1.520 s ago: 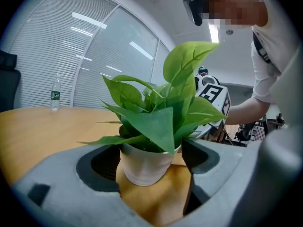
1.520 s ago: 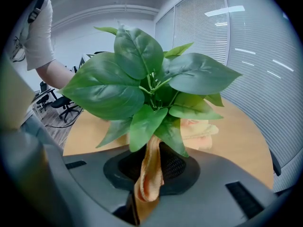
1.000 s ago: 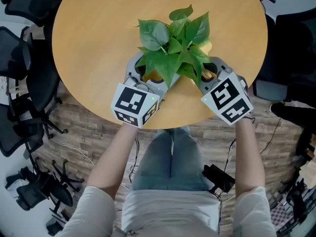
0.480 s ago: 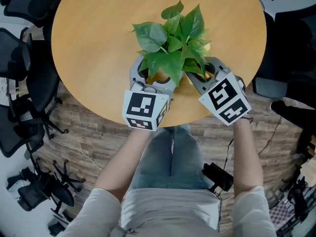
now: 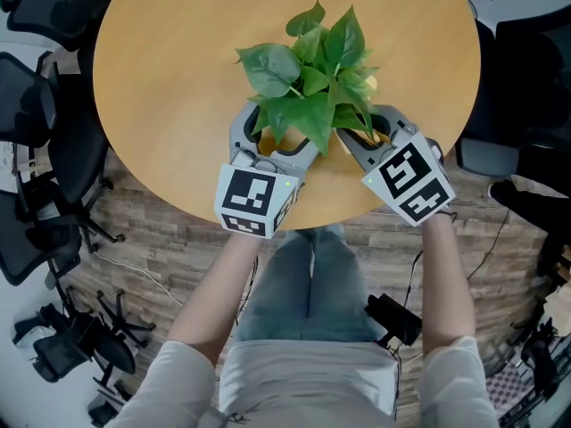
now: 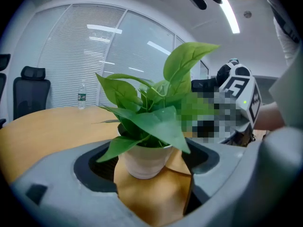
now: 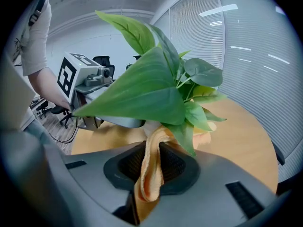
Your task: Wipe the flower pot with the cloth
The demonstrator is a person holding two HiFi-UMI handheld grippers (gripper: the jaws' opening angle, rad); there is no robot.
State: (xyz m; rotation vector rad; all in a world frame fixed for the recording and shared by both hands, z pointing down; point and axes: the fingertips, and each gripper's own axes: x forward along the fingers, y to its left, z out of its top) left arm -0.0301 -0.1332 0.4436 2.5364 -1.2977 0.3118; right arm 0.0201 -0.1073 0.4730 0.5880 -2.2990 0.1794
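Pot: a small white flower pot [image 6: 144, 162] stands on the round wooden table [image 5: 178, 61], upper middle of the head view. Its wall is mostly hidden there under the green leaves [image 5: 308, 69].
Left gripper: the left gripper [image 5: 277, 132] reaches in from the lower left with its jaws spread wide, one on each side of the pot. In its own view a strip of bare table shows on both sides, so the pads do not seem to press on the pot.
Right gripper: the right gripper [image 5: 370, 130] comes in from the lower right. Its jaws pinch a bunched orange cloth [image 7: 150, 174], whose free end runs up to the pot's side under the leaves.
Step, as I judge it: the cloth is at the right side of the pot, with the left jaws placed to steady the pot.
How the pot should handle: probably light, stiff and smooth, so it could slide or tip under a sideways rub. The leafy top makes it a little top-heavy.
Where to hold: low on the wall, below the rim and clear of the stems.
How the cloth should handle: soft and limp. Only the part close to the jaws will push firmly.
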